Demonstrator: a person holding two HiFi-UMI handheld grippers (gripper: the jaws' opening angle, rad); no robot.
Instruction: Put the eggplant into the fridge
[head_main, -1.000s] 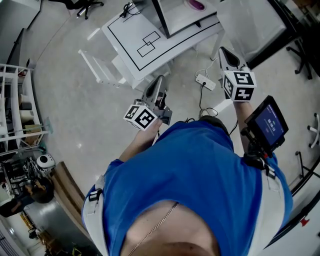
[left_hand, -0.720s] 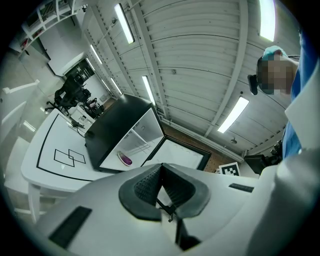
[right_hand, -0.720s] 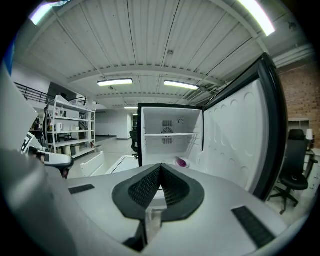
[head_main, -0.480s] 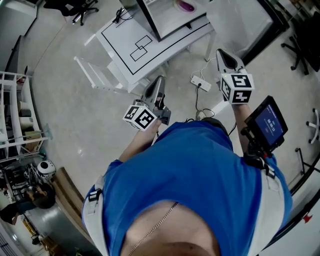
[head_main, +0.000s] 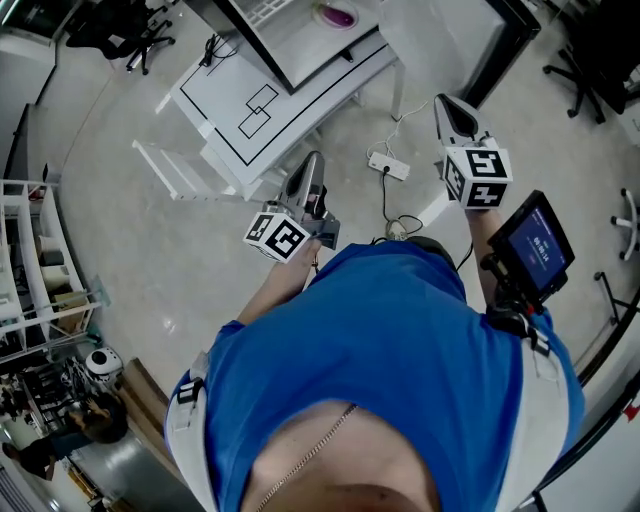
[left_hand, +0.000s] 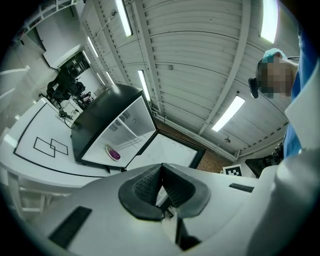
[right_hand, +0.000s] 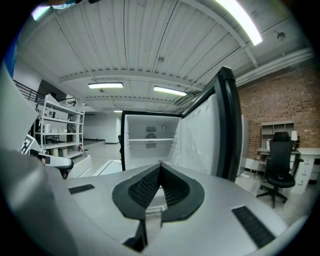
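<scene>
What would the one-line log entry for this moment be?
left gripper: shut, empty | right gripper: shut, empty | purple eggplant: on white plate inside black fridge | fridge door: open

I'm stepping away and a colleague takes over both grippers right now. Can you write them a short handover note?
Left gripper: shut, empty, short of the fridge.
Right gripper: shut, empty, pointing at the fridge.
Eggplant: on a plate inside the fridge.
Done: the eggplant looks to be in place.
Left: the door stands wide open; closing it is probably all that remains, if wanted.
</scene>
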